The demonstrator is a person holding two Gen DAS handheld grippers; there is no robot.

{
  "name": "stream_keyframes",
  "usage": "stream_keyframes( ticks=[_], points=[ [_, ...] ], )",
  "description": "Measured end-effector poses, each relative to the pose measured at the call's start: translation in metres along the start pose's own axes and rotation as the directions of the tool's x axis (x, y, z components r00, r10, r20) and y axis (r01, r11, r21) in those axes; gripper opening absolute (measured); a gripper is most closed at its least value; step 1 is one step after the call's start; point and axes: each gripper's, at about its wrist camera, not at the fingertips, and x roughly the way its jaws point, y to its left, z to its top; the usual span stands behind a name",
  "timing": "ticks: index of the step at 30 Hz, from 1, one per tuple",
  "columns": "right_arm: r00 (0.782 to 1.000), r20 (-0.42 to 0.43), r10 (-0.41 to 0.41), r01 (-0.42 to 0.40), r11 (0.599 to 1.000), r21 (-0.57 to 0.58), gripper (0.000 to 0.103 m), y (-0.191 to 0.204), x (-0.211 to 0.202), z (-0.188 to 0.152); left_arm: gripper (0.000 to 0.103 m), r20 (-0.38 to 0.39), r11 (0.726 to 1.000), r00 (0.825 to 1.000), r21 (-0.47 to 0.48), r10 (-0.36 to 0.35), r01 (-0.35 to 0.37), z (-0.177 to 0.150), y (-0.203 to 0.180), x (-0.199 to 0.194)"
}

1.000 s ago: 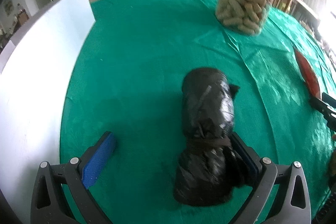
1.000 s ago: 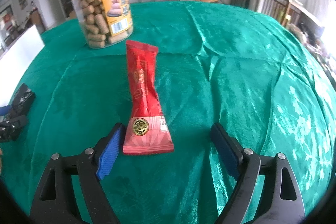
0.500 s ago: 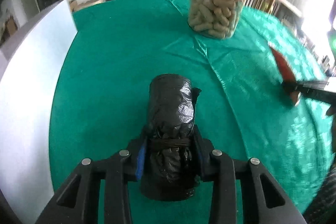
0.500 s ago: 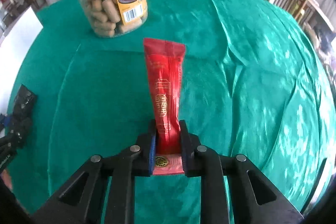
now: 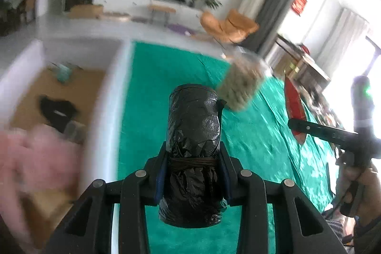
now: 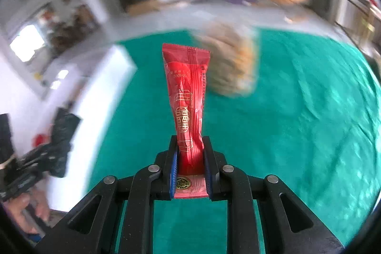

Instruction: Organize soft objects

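My left gripper (image 5: 193,167) is shut on a black plastic bag roll (image 5: 193,125), tied with a dark band, and holds it in the air over the green tablecloth (image 5: 147,97). My right gripper (image 6: 190,163) is shut on the lower end of a red snack packet (image 6: 187,92) that stands up from the jaws above the cloth. The left wrist view also catches the red packet (image 5: 294,104) held at the right. In the right wrist view the black roll (image 6: 63,127) shows at the left.
A white box (image 5: 104,97) stands left of the table, with a pink soft thing (image 5: 35,158) and a black item (image 5: 57,108) on its brown floor. A clear jar of peanut-shaped snacks (image 6: 232,63) stands on the cloth. A hand (image 6: 23,208) grips the left tool.
Both grippers closed, the left on the black roll and the right on the red packet. Both then lifted them off the cloth. The white box has come into view on the left.
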Motion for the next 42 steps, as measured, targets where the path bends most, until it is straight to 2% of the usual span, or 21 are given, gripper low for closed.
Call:
stream_keyframes(
  ticks=[3,4,6,8,9,10,11,12,13,15,16,18,20,21,23,24,28,29,33,39,42],
  points=[
    [0.99,0.013,0.144,-0.142,0.988,-0.062,0.02,0.075,-0.001,0.019,0.037,0.047,0.993,0.992,-0.019,0.116,-0.115,0.009,0.039,-0.039],
    [0.983,0.007,0.182,-0.181,0.98,-0.08,0.02,0.095,0.001,0.023,0.037,0.059,0.985,0.983,-0.032,0.173,-0.171,0.01,0.055,-0.05],
    [0.965,-0.018,0.26,-0.261,0.959,-0.115,0.02,0.146,0.01,0.03,0.037,0.04,0.958,0.958,-0.055,0.283,-0.281,0.009,0.087,-0.062],
    [0.946,-0.048,0.32,-0.324,0.938,-0.126,0.025,0.18,0.023,0.031,0.041,-0.003,0.918,0.921,-0.073,0.39,-0.389,0.004,0.111,-0.065],
    [0.93,-0.076,0.359,-0.366,0.923,-0.12,0.03,0.197,0.032,0.029,0.051,-0.018,0.896,0.9,-0.081,0.436,-0.436,0.0,0.121,-0.066],
    [0.908,-0.119,0.401,-0.413,0.905,-0.105,0.052,0.213,0.044,0.027,0.071,-0.024,0.881,0.886,-0.09,0.464,-0.464,-0.004,0.127,-0.068],
    [0.889,-0.159,0.43,-0.446,0.891,-0.086,0.066,0.224,0.056,0.023,0.081,-0.025,0.87,0.876,-0.101,0.482,-0.482,-0.008,0.131,-0.07],
    [0.874,-0.186,0.449,-0.468,0.881,-0.068,0.072,0.232,0.064,0.019,0.091,-0.011,0.862,0.867,-0.109,0.498,-0.496,-0.014,0.134,-0.073],
    [0.864,-0.207,0.458,-0.478,0.877,-0.054,0.071,0.239,0.072,0.014,0.092,0.011,0.855,0.86,-0.111,0.511,-0.507,-0.018,0.133,-0.076],
    [0.866,-0.217,0.451,-0.473,0.879,-0.059,0.071,0.243,0.078,0.009,0.093,0.056,0.833,0.833,-0.102,0.55,-0.543,-0.025,0.128,-0.084],
    [0.878,-0.21,0.43,-0.452,0.889,-0.073,0.071,0.241,0.078,0.006,0.093,0.067,0.818,0.817,-0.096,0.573,-0.567,-0.026,0.125,-0.086],
    [0.907,-0.188,0.377,-0.4,0.91,-0.105,0.071,0.229,0.076,0.008,0.094,0.072,0.765,0.762,-0.101,0.644,-0.637,-0.027,0.115,-0.084],
    [0.929,-0.171,0.328,-0.351,0.928,-0.129,0.071,0.218,0.074,0.006,0.097,0.056,0.724,0.723,-0.121,0.688,-0.679,-0.03,0.108,-0.085],
    [0.936,-0.165,0.31,-0.333,0.932,-0.142,0.071,0.215,0.072,0.005,0.1,0.049,0.721,0.722,-0.132,0.69,-0.68,-0.032,0.106,-0.085],
    [0.956,-0.141,0.256,-0.279,0.942,-0.188,0.071,0.214,0.067,0.0,0.1,0.043,0.738,0.742,-0.158,0.669,-0.656,-0.034,0.103,-0.088],
    [0.962,-0.132,0.237,-0.261,0.943,-0.205,0.071,0.217,0.064,-0.001,0.1,0.03,0.738,0.745,-0.163,0.667,-0.654,-0.035,0.1,-0.087],
    [0.982,-0.097,0.163,-0.184,0.939,-0.289,0.071,0.216,0.052,-0.002,0.1,-0.001,0.711,0.718,-0.137,0.696,-0.689,-0.034,0.089,-0.087],
    [0.983,-0.095,0.157,-0.179,0.937,-0.301,0.071,0.217,0.049,-0.003,0.1,-0.006,0.714,0.722,-0.139,0.692,-0.686,-0.031,0.09,-0.088],
    [0.989,-0.089,0.122,-0.146,0.928,-0.343,0.071,0.223,0.049,-0.006,0.1,-0.044,0.75,0.767,-0.182,0.64,-0.636,-0.03,0.092,-0.1],
    [0.993,-0.038,0.108,-0.114,0.919,-0.376,0.071,0.23,0.042,-0.011,0.1,-0.065,0.708,0.731,-0.202,0.68,-0.677,-0.028,0.096,-0.112],
    [0.994,-0.03,0.105,-0.108,0.919,-0.379,0.072,0.229,0.045,-0.012,0.1,-0.053,0.71,0.735,-0.218,0.676,-0.67,-0.032,0.096,-0.116]
  ],
)
